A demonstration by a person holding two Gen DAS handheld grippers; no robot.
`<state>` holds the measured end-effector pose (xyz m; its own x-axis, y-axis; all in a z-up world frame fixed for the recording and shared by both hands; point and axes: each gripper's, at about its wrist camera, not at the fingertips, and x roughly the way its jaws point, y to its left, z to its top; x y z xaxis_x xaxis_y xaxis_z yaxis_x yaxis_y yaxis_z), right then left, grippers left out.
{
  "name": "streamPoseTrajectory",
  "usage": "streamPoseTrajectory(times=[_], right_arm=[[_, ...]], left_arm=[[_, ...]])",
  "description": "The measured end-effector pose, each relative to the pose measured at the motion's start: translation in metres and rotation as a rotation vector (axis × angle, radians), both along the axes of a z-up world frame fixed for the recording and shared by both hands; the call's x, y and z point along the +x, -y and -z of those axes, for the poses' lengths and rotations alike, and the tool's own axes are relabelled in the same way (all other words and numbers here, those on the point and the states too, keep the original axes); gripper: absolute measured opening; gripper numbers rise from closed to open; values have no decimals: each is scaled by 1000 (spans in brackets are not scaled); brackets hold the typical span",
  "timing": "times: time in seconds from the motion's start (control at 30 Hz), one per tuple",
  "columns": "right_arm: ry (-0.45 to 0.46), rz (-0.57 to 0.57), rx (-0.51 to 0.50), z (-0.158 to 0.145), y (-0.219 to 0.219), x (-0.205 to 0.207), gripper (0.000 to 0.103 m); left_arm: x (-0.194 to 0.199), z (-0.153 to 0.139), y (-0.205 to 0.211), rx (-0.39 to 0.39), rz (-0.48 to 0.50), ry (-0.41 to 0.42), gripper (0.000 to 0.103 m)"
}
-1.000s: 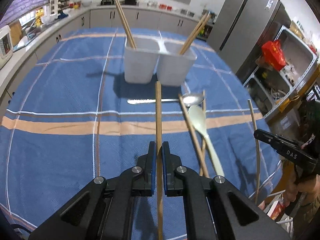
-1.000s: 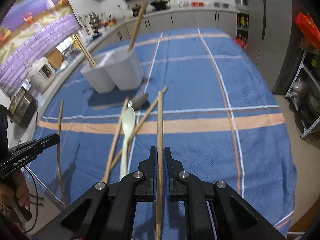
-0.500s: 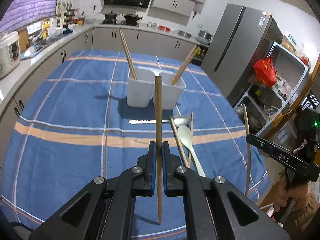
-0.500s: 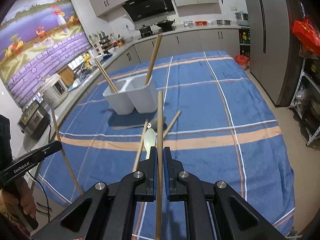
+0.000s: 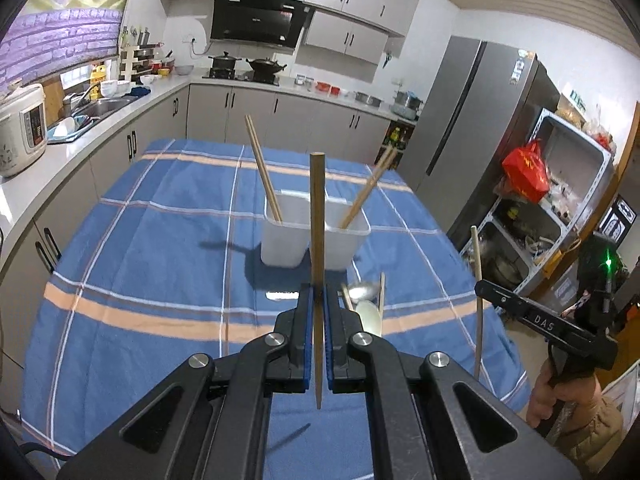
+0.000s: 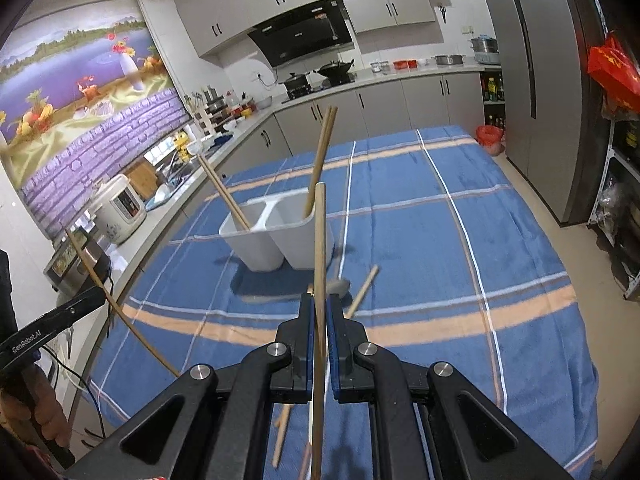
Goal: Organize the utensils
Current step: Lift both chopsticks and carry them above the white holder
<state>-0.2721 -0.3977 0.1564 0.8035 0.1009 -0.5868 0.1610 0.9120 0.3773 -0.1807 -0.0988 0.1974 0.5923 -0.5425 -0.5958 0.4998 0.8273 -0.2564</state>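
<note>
My left gripper (image 5: 317, 292) is shut on a wooden chopstick (image 5: 317, 216) that stands up in front of the white two-compartment holder (image 5: 282, 246). Each compartment holds leaning chopsticks (image 5: 262, 172). A metal spoon (image 5: 362, 291) and a pale spoon (image 5: 370, 316) lie on the blue checked tablecloth (image 5: 160, 264) just before the holder. My right gripper (image 6: 319, 298) is shut on another chopstick (image 6: 320, 236), also held above the cloth. The holder (image 6: 260, 244) stands ahead of it, with a loose chopstick (image 6: 362, 292) lying nearby. Each gripper shows at the edge of the other's view.
A counter with a rice cooker (image 5: 20, 136) runs along the left of the table. A grey fridge (image 5: 472, 120) and a metal rack with a red bag (image 5: 524, 172) stand to the right. A person's hand (image 5: 548, 396) holds the right gripper's handle.
Both grippers have risen and tipped upward with their chopsticks still clamped. The table sits lower in both views and more of the kitchen shows.
</note>
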Motion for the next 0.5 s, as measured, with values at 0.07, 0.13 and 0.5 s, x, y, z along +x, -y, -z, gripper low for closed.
streamPoseTrajectory(times=[0.07,0.13,0.5], right_arm=[[17,4,0,-6,2,8,6],[41,11,3,-15,4,19,6],[229,46,27,-77,11,120,6]], left_arm=[[9,-10,-4,-17,-5,12,4],[19,-20,-5,-27,-7,27,4],[102,-82,22,-56,4,180,4]])
